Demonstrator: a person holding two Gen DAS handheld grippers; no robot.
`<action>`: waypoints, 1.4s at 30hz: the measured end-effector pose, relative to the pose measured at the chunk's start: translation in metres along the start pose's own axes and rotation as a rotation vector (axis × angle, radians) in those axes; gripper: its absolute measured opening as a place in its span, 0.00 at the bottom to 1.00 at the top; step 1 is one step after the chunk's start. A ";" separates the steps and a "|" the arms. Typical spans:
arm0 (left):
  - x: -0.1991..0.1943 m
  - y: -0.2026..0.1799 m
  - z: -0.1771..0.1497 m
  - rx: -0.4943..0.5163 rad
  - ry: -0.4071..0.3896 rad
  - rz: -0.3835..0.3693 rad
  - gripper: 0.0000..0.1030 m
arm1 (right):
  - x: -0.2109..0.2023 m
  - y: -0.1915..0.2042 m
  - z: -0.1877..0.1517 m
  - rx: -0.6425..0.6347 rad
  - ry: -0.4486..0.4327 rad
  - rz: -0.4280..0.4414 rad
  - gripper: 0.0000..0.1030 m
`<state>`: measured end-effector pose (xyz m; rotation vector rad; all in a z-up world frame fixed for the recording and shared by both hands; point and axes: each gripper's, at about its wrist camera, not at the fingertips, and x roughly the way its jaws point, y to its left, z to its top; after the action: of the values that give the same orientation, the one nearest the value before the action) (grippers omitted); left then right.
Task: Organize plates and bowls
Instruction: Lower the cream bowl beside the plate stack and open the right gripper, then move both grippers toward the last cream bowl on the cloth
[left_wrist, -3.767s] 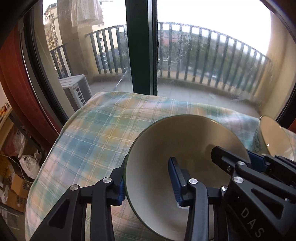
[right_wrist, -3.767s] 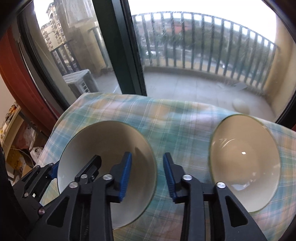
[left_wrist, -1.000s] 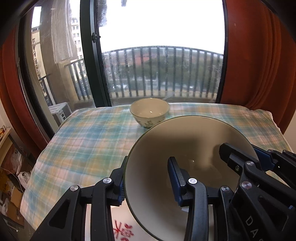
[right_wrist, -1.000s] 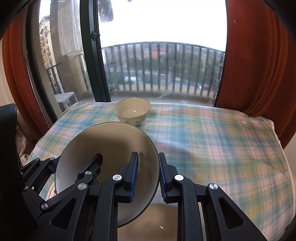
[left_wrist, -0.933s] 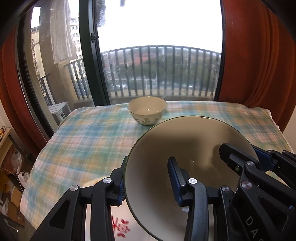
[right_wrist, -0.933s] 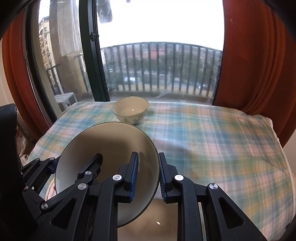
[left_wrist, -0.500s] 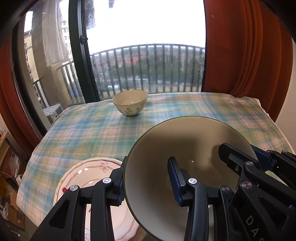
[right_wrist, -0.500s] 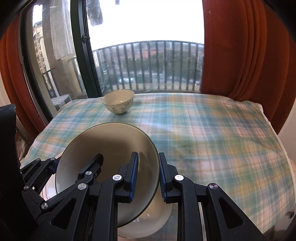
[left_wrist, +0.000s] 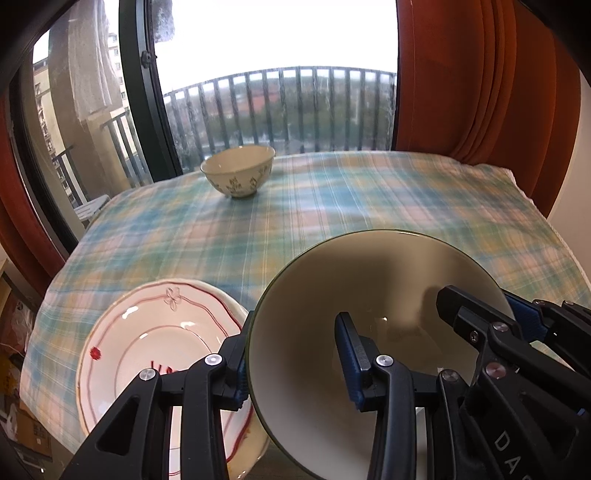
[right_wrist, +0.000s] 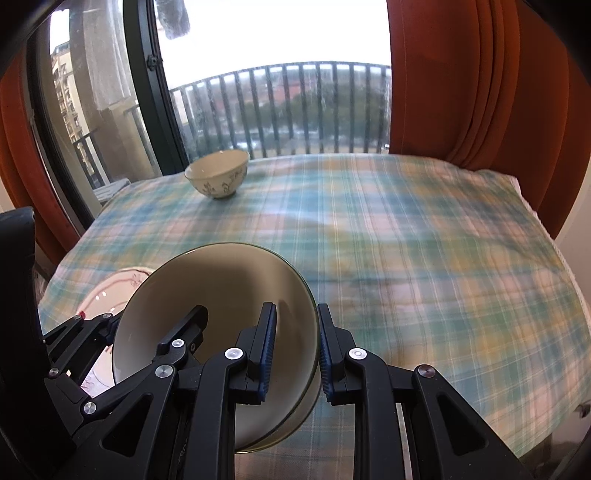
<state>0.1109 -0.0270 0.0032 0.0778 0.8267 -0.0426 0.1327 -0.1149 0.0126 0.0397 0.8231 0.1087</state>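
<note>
Both tools, left (left_wrist: 295, 365) and right (right_wrist: 293, 350), clamp the green-rimmed bowl (left_wrist: 373, 295) (opposite rims)

A large cream bowl with a dark green rim (left_wrist: 373, 295) is seen tilted toward the camera, its left wall gripped by the left gripper (left_wrist: 295, 363): one blue-padded finger (left_wrist: 351, 363) is set inside, the other outside at the rim. A second gripper (left_wrist: 517, 325) is clamped on the bowl's right rim. A white scalloped plate with red line decoration (left_wrist: 147, 339) is placed at the near left, partly hidden by the bowl and gripper. A small cream bowl with a leaf pattern (left_wrist: 238, 170) is set upright at the far edge of the blue, green and yellow plaid tablecloth (left_wrist: 369, 206). Beyond are noted a dark window frame (left_wrist: 147, 92), a balcony railing (left_wrist: 295, 107) and orange-red curtains (left_wrist: 480, 81).
</note>
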 end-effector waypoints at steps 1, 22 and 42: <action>0.002 0.000 -0.002 -0.003 0.007 -0.001 0.38 | 0.001 0.000 -0.001 0.003 0.004 0.003 0.24; 0.015 0.002 -0.025 -0.024 -0.007 -0.046 0.39 | 0.011 0.000 -0.025 0.003 -0.090 -0.022 0.30; -0.008 0.012 -0.002 0.003 -0.083 -0.103 0.81 | -0.001 0.007 -0.006 0.033 -0.097 -0.018 0.80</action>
<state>0.1051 -0.0146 0.0088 0.0356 0.7475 -0.1434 0.1273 -0.1086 0.0100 0.0683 0.7286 0.0761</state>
